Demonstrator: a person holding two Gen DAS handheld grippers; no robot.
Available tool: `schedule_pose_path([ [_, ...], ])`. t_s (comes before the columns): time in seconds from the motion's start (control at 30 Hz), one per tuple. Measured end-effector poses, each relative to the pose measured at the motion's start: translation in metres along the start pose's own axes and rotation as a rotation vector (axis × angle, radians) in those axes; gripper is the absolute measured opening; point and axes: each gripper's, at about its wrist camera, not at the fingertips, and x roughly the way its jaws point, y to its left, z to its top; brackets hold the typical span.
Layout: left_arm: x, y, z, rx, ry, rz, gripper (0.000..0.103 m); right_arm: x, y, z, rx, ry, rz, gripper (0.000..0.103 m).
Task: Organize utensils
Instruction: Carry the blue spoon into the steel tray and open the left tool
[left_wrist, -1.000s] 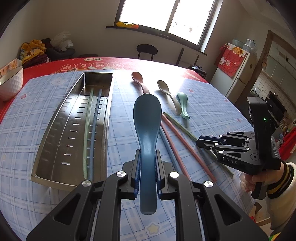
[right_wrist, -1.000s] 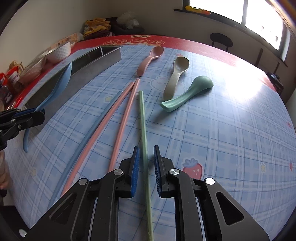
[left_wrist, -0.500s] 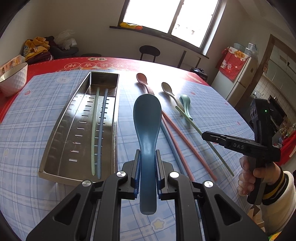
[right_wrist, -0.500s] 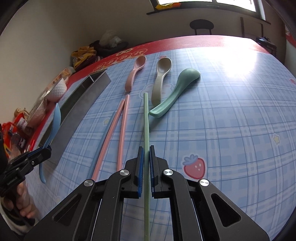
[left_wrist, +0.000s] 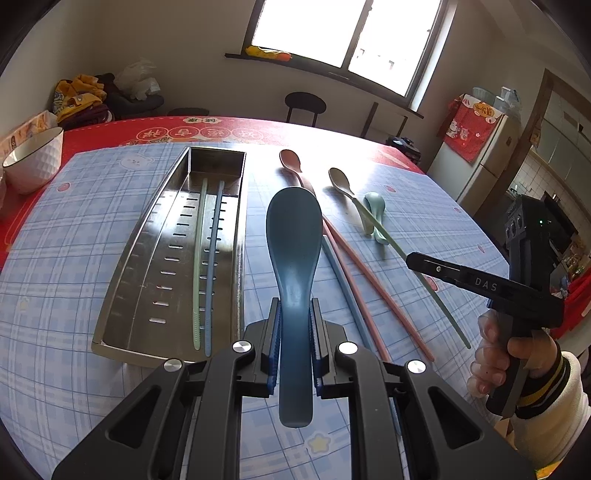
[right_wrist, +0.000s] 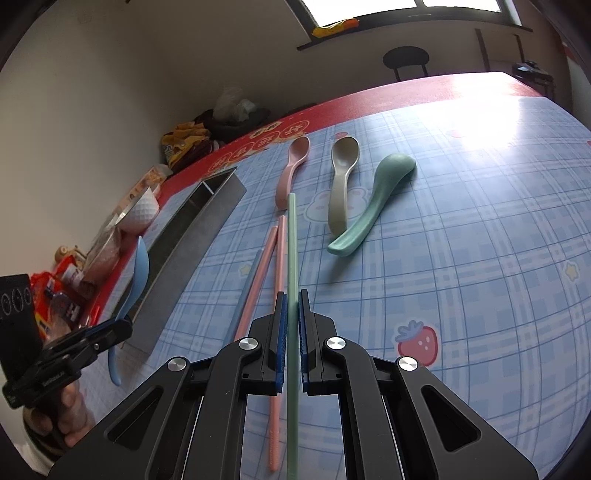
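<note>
My left gripper (left_wrist: 294, 314) is shut on a dark blue spoon (left_wrist: 294, 240), bowl pointing forward, just right of the steel tray (left_wrist: 147, 258). The tray holds a green chopstick (left_wrist: 199, 251) and a blue chopstick (left_wrist: 213, 258). My right gripper (right_wrist: 291, 306) is shut on a green chopstick (right_wrist: 292, 251), lifted off the cloth; it also shows in the left wrist view (left_wrist: 410, 260). On the table lie two pink chopsticks (right_wrist: 275, 266), a blue chopstick (right_wrist: 245, 288), a pink spoon (right_wrist: 291, 166), a beige spoon (right_wrist: 341, 173) and a mint spoon (right_wrist: 373, 203).
A white bowl (left_wrist: 33, 162) stands at the table's far left edge, with jars and packets (right_wrist: 70, 273) along that side. A stool (left_wrist: 304, 107) and a fridge (left_wrist: 484, 155) stand beyond the table. Blue checked cloth (right_wrist: 480, 240) lies bare to the right.
My right gripper closed on the green chopstick, rolled and lifted it off the cloth. The left gripper kept hold of the blue spoon with little movement.
</note>
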Motion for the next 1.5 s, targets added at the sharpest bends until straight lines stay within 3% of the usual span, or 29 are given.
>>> schedule_pose_path([
  [0.17, -0.009, 0.007, 0.006, -0.007, -0.014, 0.023, 0.014, -0.003, 0.009, 0.0, -0.061, -0.059, 0.014, 0.006],
  [0.57, -0.012, 0.039, 0.045, -0.023, -0.011, 0.125, 0.014, -0.002, -0.004, 0.001, -0.007, -0.072, 0.096, 0.006],
  [1.03, 0.077, 0.063, 0.091, 0.035, 0.21, 0.237, 0.014, -0.001, -0.009, -0.001, 0.016, -0.077, 0.138, 0.006],
  [1.5, 0.106, 0.076, 0.095, 0.028, 0.294, 0.297, 0.014, -0.003, -0.012, -0.001, 0.019, -0.068, 0.156, 0.006],
])
